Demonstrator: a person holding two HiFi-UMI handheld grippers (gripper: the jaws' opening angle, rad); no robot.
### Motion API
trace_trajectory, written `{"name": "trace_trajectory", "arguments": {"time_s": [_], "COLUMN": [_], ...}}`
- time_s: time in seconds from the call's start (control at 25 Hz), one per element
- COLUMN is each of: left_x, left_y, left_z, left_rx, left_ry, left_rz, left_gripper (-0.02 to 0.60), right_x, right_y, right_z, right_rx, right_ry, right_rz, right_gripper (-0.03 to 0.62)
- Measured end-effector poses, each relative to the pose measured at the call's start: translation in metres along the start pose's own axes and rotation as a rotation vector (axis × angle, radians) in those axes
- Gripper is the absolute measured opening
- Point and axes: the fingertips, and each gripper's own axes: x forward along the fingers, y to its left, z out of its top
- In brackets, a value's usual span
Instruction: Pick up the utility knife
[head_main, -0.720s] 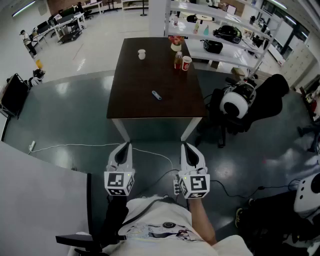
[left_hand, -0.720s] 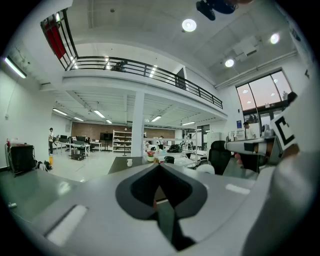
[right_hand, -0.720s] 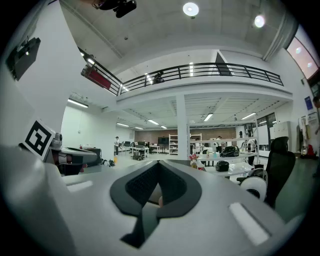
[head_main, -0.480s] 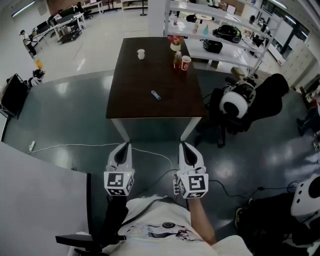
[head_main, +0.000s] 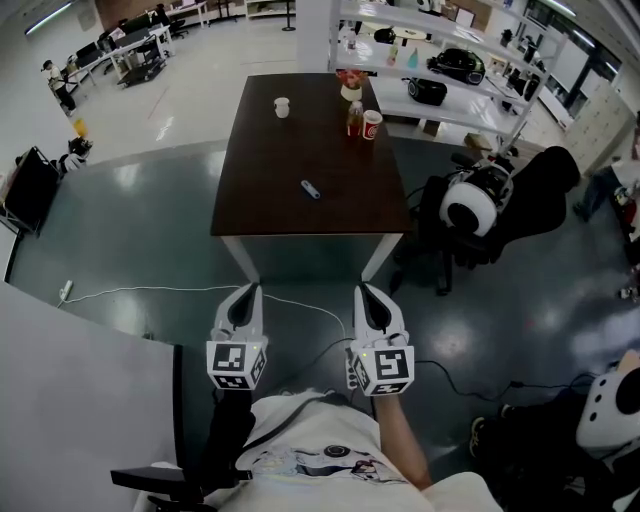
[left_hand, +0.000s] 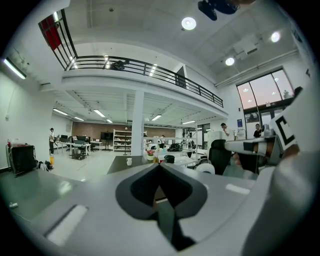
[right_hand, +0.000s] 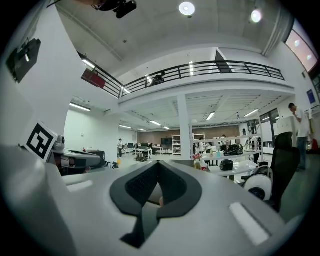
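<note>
The utility knife (head_main: 312, 189) is a small grey-blue tool lying near the middle of the dark brown table (head_main: 270, 200), well ahead of both grippers. My left gripper (head_main: 248, 290) and right gripper (head_main: 364, 291) are held side by side over the floor in front of the table's near edge, both pointing at it. Each has its jaws closed tip to tip with nothing between them. In the left gripper view (left_hand: 159, 164) and the right gripper view (right_hand: 158, 162) the jaw tips meet, and the table shows small beyond them.
On the table's far end stand a white cup (head_main: 282, 107), a bottle (head_main: 355, 120), a red cup (head_main: 372, 125) and flowers (head_main: 351, 87). A black office chair (head_main: 520, 205) with a white round device (head_main: 470, 205) is at the right. White shelving (head_main: 450, 80) stands behind. A cable (head_main: 150, 291) crosses the floor.
The right gripper has drifted slightly left and up in the head view; the left one has held still. Both stay shut.
</note>
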Motion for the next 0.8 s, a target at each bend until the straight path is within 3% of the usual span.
{"name": "trace_trajectory", "arguments": {"time_s": [0.8], "left_x": [0.011], "left_y": [-0.038], "left_z": [-0.024], "left_rx": [-0.006], "left_ry": [0.063], "left_rz": [0.057], "left_gripper": [-0.002], "right_x": [-0.006], "right_y": [-0.028], "right_z": [-0.022], "right_rx": [0.044], "right_ry": [0.040], "right_rz": [0.080], "right_gripper": [0.002]}}
